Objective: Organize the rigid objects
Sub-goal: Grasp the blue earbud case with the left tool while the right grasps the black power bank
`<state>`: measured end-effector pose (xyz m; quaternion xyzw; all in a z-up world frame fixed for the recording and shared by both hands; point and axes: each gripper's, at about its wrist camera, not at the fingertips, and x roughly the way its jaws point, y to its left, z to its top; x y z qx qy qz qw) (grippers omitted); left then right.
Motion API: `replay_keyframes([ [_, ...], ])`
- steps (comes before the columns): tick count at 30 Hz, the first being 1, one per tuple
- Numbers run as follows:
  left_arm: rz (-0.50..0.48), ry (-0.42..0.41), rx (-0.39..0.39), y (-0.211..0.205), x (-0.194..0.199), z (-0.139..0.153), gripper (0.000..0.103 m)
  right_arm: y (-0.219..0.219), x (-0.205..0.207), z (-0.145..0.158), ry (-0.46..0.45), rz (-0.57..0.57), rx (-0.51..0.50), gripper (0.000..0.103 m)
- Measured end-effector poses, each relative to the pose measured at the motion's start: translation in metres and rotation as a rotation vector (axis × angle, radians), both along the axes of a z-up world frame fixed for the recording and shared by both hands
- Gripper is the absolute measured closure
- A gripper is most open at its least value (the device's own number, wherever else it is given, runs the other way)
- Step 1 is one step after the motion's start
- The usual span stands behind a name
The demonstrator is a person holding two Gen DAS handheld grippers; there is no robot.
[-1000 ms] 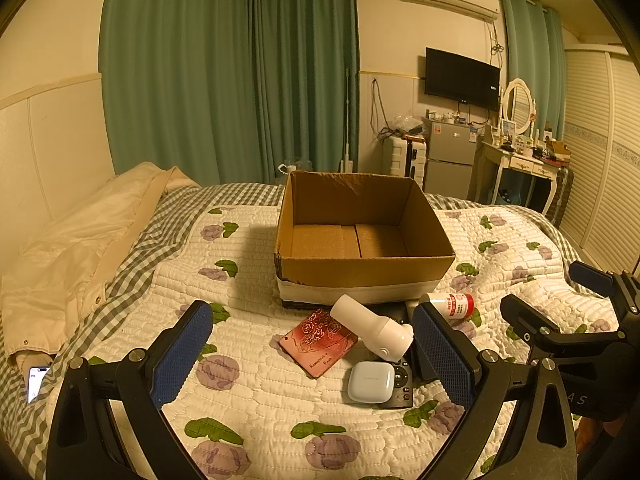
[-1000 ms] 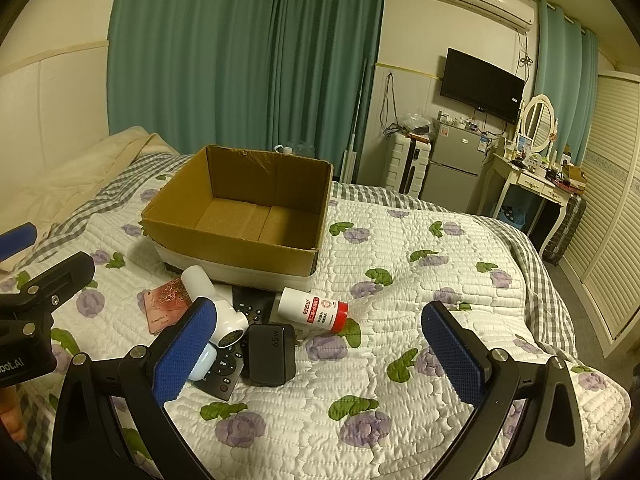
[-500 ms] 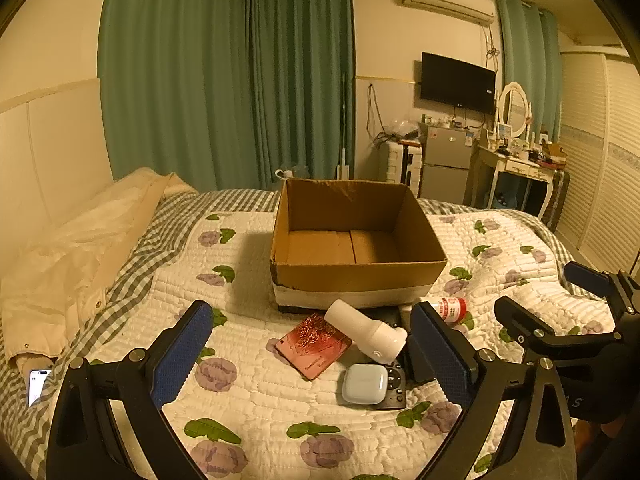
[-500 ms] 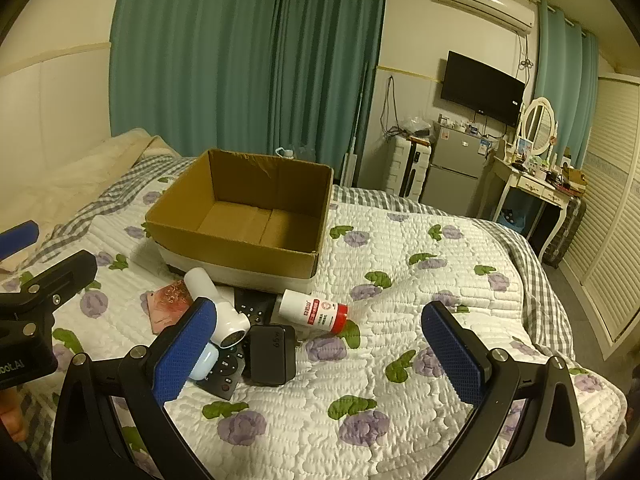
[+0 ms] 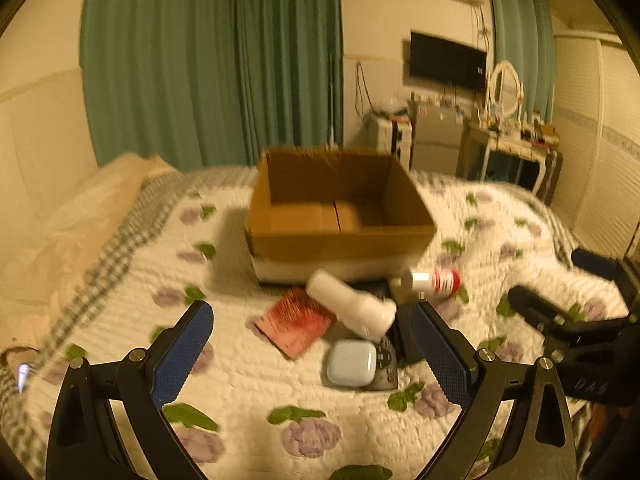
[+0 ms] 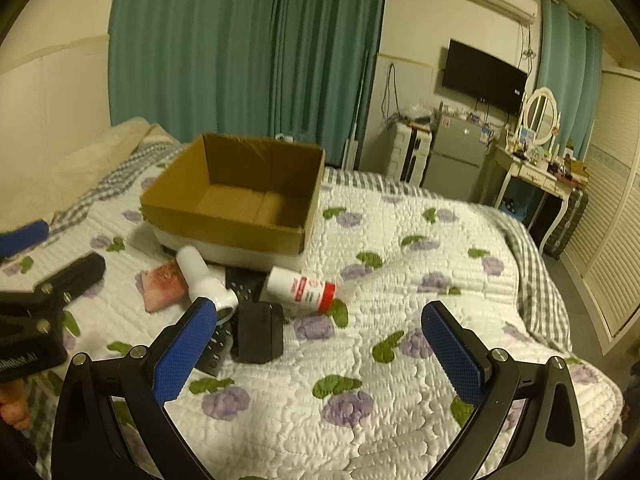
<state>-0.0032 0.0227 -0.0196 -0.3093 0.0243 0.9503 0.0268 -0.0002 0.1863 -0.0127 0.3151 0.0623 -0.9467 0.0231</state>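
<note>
Cardboard box (image 5: 340,216) sits open and bare inside on the quilted bed (image 6: 400,280), so by my reading nothing is sorted yet. Everything waits in a heap just in front of the box's near wall: a white cylinder-shaped gadget (image 5: 352,304), a red card packet (image 5: 296,322) to its left, a pale blue case (image 5: 351,362) resting on a dark remote (image 6: 218,342), a black block (image 6: 258,332), and a white bottle with a red cap (image 6: 300,286) at the box's right corner. Left tongs (image 5: 312,354) and right tongs (image 6: 320,348) both gape wide, holding nothing, hovering short of the heap. Right of the box the quilt lies free; left of it runs a checked border and a pillow. The heap crowds the box wall, so approach from the near side looks easiest
</note>
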Motion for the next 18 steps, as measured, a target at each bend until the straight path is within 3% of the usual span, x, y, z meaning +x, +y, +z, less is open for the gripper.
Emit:
replay_keyframes([
  [5,-0.052,-0.104,-0.024,0.014,-0.015,-0.04,0.003,0.003,-0.012,-0.018,-0.054,-0.003,-0.001,0.0],
  [11,-0.043,-0.216,-0.028,0.015,-0.04,-0.084,0.004,0.007,-0.025,-0.037,-0.108,-0.016,-0.014,0.0],
  [18,-0.068,-0.303,-0.005,0.017,-0.062,-0.112,0.006,0.006,-0.039,-0.056,-0.158,-0.014,-0.023,0.0],
])
